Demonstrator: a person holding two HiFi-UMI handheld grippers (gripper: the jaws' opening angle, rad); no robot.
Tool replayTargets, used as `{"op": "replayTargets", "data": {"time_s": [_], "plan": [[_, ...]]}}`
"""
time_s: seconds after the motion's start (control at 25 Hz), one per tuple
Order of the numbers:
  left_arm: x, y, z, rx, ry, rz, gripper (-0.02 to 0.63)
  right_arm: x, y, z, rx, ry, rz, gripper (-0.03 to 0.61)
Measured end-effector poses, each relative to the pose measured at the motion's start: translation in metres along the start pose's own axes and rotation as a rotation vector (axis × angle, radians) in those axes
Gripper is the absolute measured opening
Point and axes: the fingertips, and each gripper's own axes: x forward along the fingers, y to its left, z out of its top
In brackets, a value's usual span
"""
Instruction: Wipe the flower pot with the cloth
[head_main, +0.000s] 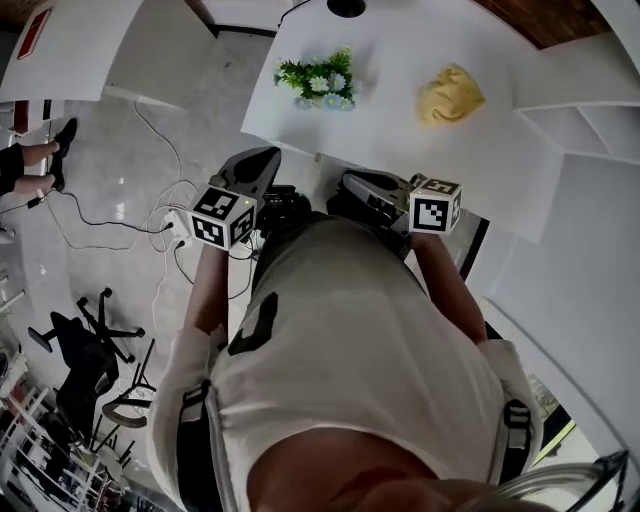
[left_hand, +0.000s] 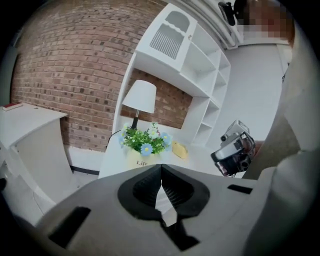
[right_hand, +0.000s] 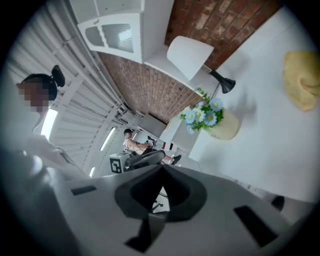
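Both the left gripper (left_hand: 161, 169) and the right gripper (right_hand: 162, 169) are closed and empty, short of the white table (head_main: 400, 150). In the head view the leafy flower pot (head_main: 320, 80) has the crumpled yellow cloth (head_main: 449, 95) at its three o'clock. Only the gripper views show the pot's smooth cream wall.
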Motion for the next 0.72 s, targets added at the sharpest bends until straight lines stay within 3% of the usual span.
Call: {"op": "replayTargets", "data": {"time_s": [0.2,0.48,0.56,0.72], "plan": [[-0.031,0.022,-0.042,0.000,0.058,-0.034,0.021,0.009,0.029,-0.064,-0.019,0.102,-0.037,0.011],[-0.041,-0.002,-0.113,0.162,0.237,-0.039,0.021,-0.012,0.050,-0.109,0.002,0.084,-0.063,0.011],[-0.043,-0.017,-0.120,0.189,0.241,-0.040,0.021,-0.017,0.052,-0.118,-0.004,0.074,-0.058,0.011],[-0.051,-0.054,-0.130,0.155,0.212,-0.058,0.021,-0.035,0.059,-0.136,-0.010,0.044,-0.048,0.011]]}}
